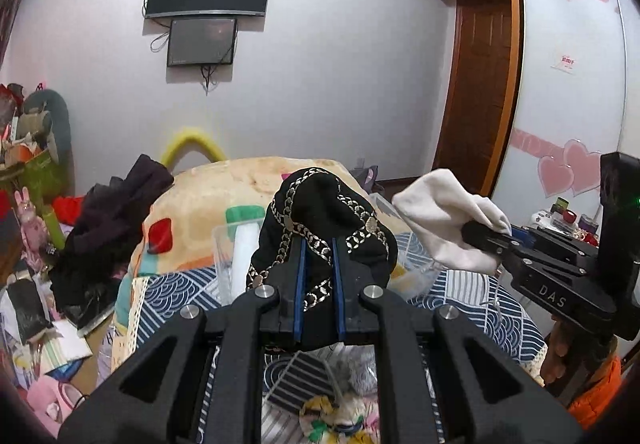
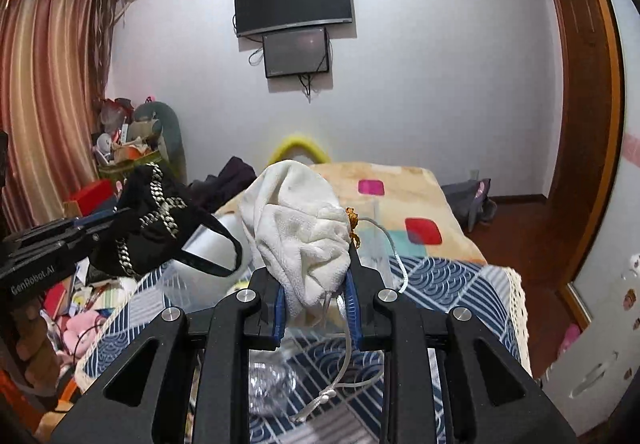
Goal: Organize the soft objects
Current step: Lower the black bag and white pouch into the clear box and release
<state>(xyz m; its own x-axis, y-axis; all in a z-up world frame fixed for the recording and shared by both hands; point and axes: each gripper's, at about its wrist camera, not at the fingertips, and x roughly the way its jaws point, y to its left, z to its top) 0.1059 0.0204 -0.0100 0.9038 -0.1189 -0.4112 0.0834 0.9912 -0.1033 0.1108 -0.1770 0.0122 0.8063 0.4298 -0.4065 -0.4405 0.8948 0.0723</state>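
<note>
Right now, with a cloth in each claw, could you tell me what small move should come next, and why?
Probably carry both toward the clear box on the bed. The left claw grips the black cloth and the right claw the white cloth, both held clear above the bed, so neither is put away yet.

White letters "DAS" stand on the flat black body of the right gripper (image 1: 508,240), seen from the left wrist camera. The right wrist camera shows pale lettering "GenRobot.AI" along the black side of the left gripper (image 2: 96,228). A small white paper sign with red print (image 1: 565,62) hangs on the frosted wardrobe door (image 1: 572,44); its characters are too small to read
</note>
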